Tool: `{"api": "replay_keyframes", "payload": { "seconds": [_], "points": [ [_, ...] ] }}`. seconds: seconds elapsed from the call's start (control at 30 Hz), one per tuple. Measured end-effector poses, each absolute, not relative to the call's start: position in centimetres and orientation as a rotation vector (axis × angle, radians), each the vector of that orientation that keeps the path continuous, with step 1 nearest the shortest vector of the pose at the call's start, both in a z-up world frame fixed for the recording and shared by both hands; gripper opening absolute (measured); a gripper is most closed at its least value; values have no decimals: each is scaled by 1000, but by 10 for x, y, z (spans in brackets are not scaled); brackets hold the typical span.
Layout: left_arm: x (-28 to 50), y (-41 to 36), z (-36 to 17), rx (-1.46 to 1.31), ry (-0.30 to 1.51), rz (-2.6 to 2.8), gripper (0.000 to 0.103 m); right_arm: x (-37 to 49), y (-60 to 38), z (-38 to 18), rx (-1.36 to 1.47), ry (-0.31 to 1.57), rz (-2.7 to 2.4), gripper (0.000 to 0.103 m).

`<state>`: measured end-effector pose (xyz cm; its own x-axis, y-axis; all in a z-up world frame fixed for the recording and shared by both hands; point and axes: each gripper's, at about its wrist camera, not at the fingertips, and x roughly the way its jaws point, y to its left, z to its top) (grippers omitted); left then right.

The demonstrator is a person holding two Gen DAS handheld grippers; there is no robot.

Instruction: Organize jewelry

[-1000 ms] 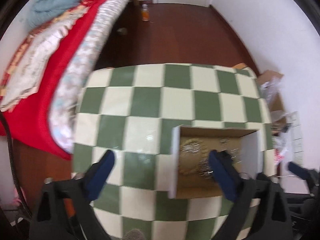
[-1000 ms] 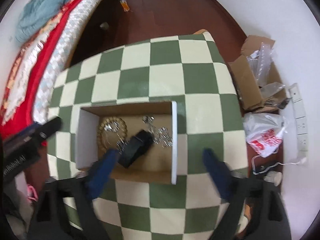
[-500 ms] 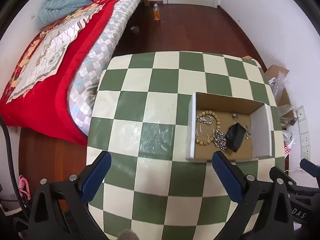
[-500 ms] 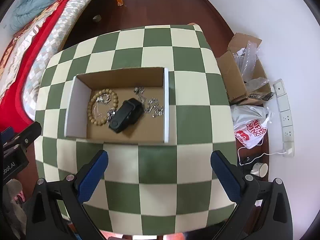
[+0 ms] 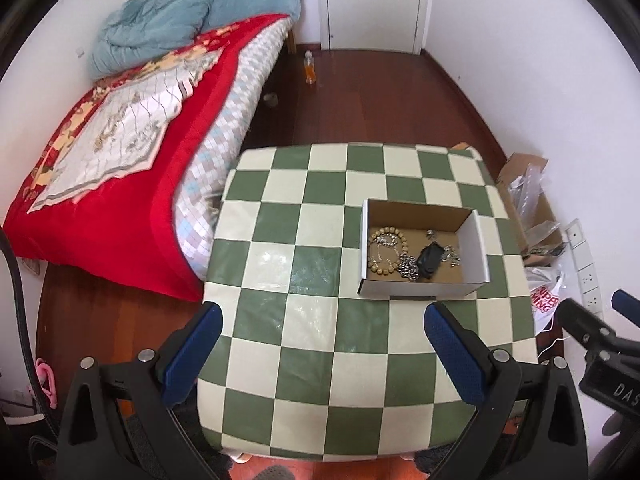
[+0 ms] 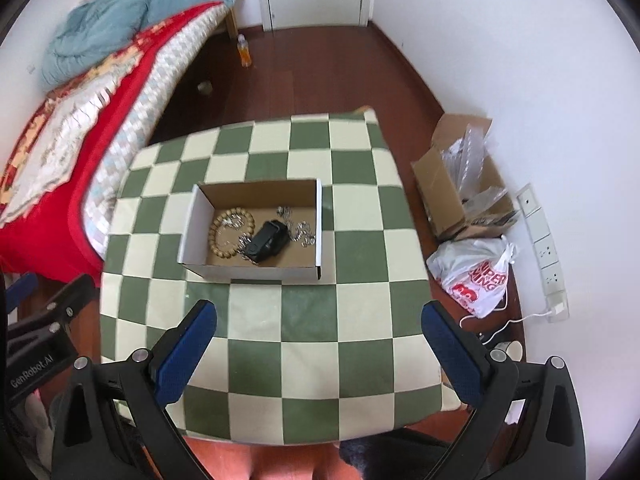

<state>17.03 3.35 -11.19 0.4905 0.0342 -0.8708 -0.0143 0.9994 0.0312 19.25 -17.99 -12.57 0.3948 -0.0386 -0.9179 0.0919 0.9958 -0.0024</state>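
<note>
Ahead of both tools, on the checkered desk (image 6: 304, 320), sits the open cardboard box (image 6: 250, 268), and everything the task concerns is already inside it: a wooden bead bracelet (image 6: 222, 236) at the box's 9 o'clock end, a black case (image 6: 268, 240) near the middle, and silver chains (image 6: 300, 232) tangled around and beside the case toward 3 o'clock. The right hand-held gripper (image 6: 320, 340) hangs above the near desk edge with its blue pads spread wide and nothing between them; from it the box lies at about 11 o'clock, a little left of its centre line. The left hand-held gripper (image 5: 320, 344) is likewise wide open and empty, and from it the box (image 5: 420, 290) lies at about 1 o'clock, farther off to the side. Judging by that, the right one looks slightly better lined up. The box's long axis runs 9 to 3 across both views, and the case lies on a slant, roughly 7 to 1 in the right view, so a grasp on it would probably call for some wrist turn to close across its narrow width. Chains touching the case could drag along with it. Whether anything remains to sort cannot be told; no jewelry shows on the desk outside the box.
</note>
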Motion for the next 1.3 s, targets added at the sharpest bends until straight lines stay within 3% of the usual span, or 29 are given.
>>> {"api": "replay_keyframes", "payload": {
  "seconds": [0.4, 0.73, 1.3],
  "points": [
    [101, 40, -26, 13, 905, -4, 103, 113, -176, -26, 21, 974, -116, 103],
    [80, 38, 17, -10, 909, -31, 103, 73, -167, 36, -16, 915, -110, 103],
    [114, 36, 21, -26, 936, 45, 103, 116, -178, 46, -13, 934, -130, 103]
  ]
}}
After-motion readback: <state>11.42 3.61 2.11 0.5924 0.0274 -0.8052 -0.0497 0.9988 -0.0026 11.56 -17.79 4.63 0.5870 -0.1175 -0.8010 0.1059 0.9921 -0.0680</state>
